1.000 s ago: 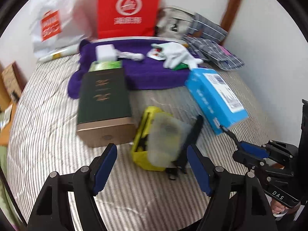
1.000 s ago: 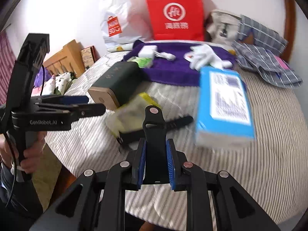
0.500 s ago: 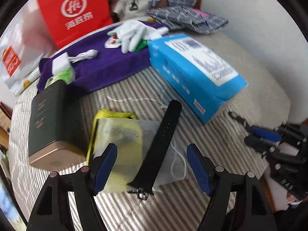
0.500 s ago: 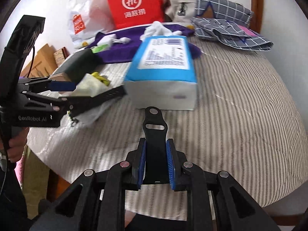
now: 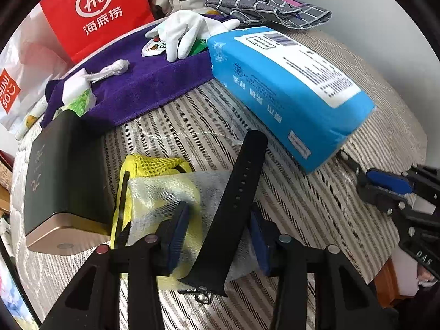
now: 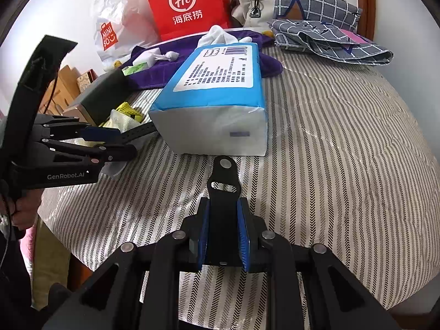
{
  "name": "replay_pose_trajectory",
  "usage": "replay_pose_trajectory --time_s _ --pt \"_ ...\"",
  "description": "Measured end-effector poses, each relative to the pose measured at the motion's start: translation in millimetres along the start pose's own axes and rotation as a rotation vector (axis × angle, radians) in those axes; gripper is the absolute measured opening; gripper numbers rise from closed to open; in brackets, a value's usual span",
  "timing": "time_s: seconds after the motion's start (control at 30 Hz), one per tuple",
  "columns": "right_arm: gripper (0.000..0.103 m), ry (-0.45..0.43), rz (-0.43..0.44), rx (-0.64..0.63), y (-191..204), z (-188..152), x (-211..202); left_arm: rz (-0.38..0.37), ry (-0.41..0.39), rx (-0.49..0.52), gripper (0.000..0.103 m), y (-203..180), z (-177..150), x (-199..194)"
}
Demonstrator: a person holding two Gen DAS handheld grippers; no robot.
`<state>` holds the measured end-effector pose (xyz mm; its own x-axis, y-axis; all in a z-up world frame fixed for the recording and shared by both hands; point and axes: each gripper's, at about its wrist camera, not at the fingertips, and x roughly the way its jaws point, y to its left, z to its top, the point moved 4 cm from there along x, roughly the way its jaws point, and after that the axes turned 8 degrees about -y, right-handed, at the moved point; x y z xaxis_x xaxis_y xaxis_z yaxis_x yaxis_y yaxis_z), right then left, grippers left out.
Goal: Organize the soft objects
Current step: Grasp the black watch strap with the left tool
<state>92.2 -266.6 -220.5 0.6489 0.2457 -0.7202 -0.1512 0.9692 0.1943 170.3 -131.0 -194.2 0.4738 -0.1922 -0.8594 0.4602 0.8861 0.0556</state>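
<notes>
A long black watch strap (image 5: 236,192) lies across a translucent white pouch (image 5: 162,192), which rests on a yellow mesh bag (image 5: 154,165). My left gripper (image 5: 218,211) points down over them. Its jaws are closing, with the strap and the pouch's near end between the blue pads (image 5: 178,225), and a narrow gap still shows beside the strap. My right gripper (image 6: 224,206) is shut on a short black strap piece (image 6: 224,176) just above the bed, in front of the blue tissue pack (image 6: 217,82). Its jaws are easing open slightly, the pads still against the piece.
On the striped bed cover (image 6: 330,137), a dark green box (image 5: 63,170) lies left of the mesh bag. Behind are a purple towel (image 5: 143,82) with white gloves (image 5: 187,30), a red bag (image 5: 96,8) and plaid cloths (image 5: 269,8). A hand (image 6: 24,211) holds the left gripper.
My left gripper came down over the pouch and strap, rolled, and its jaws narrowed around them. My right gripper sank towards the tissue pack, still holding the short strap piece.
</notes>
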Motion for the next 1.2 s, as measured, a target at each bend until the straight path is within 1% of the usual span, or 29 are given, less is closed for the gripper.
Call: replay_pose_trajectory --time_s 0.03,0.1,0.17,0.23,0.27,0.3,0.33,0.47,0.53,0.6,0.67,0.7,0.73,0.77,0.83,0.87,0.93,0.97,1.0,1.2 --pt "0.026 -0.006 0.013 0.01 -0.1 0.3 0.2 -0.014 0.003 -0.01 0.051 -1.0 1.4 0.5" --pt "0.031 -0.019 0.025 0.017 1.0 0.3 0.3 -0.019 0.004 -0.02 0.052 -2.5 4.0 1.7" --pt "0.031 -0.03 0.021 0.003 2.8 -0.1 0.6 -0.02 -0.001 -0.028 0.052 -2.7 5.6 1.8" --pt "0.031 -0.039 0.015 -0.002 4.1 -0.7 0.4 -0.006 -0.01 -0.023 0.04 -3.2 5.4 -0.3" --pt "0.031 -0.042 0.015 -0.002 4.1 -1.0 0.2 -0.006 -0.013 -0.015 0.037 -4.8 4.9 -3.2" --pt "0.031 -0.043 0.016 0.001 3.5 -0.8 0.4 -0.015 -0.015 -0.018 0.032 -4.1 5.0 -5.3" --pt "0.031 -0.045 0.015 0.004 3.1 -0.8 0.3 -0.023 -0.018 -0.023 0.03 -4.7 5.3 -7.5" --pt "0.031 -0.038 -0.001 -0.004 4.8 0.5 1.0 -0.044 -0.009 -0.05 0.032 -2.8 8.3 -5.9" --pt "0.032 -0.037 -0.005 -0.006 5.3 0.3 1.0 -0.062 -0.011 -0.066 0.04 -1.4 10.7 -2.2" --pt "0.036 -0.04 0.004 0.005 5.4 0.3 1.1 -0.074 -0.018 -0.083 0.04 0.3 13.0 0.4" --pt "0.038 -0.049 0.004 0.008 6.4 0.6 1.4 -0.07 -0.026 -0.085 0.04 0.1 13.1 1.8" --pt "0.038 -0.057 -0.006 0.007 7.4 0.5 1.8 -0.062 -0.032 -0.08 0.037 0.0 12.6 1.4" --pt "0.038 -0.065 -0.016 0.008 8.3 0.2 2.1 -0.049 -0.035 -0.075 0.029 0.6 12.0 0.5" --pt "0.038 -0.068 -0.024 0.003 9.0 0.0 2.2 -0.047 -0.037 -0.075 0.027 1.4 11.4 -1.0" --pt "0.028 -0.071 -0.067 -0.013 9.1 -0.2 2.5 -0.088 -0.042 -0.102 0.018 3.8 9.8 -6.6" --pt "0.023 -0.068 -0.08 -0.016 7.9 0.0 2.5 -0.112 -0.044 -0.12 0.018 5.0 8.9 -9.3" --pt "0.022 -0.06 -0.063 0.009 4.5 0.8 1.3 -0.109 -0.051 -0.128 0.018 6.9 7.1 -12.2" --pt "0.02 -0.054 -0.056 0.026 2.7 1.6 0.8 -0.105 -0.054 -0.127 0.018 7.3 6.0 -12.9" --pt "0.007 -0.051 -0.057 0.033 1.3 1.9 0.6 -0.104 -0.055 -0.13 0.018 7.8 4.1 -14.1" --pt "0.006 -0.042 -0.046 0.039 1.8 1.7 -3.2 -0.109 -0.073 -0.153 0.018 12.8 -4.8 -24.8"
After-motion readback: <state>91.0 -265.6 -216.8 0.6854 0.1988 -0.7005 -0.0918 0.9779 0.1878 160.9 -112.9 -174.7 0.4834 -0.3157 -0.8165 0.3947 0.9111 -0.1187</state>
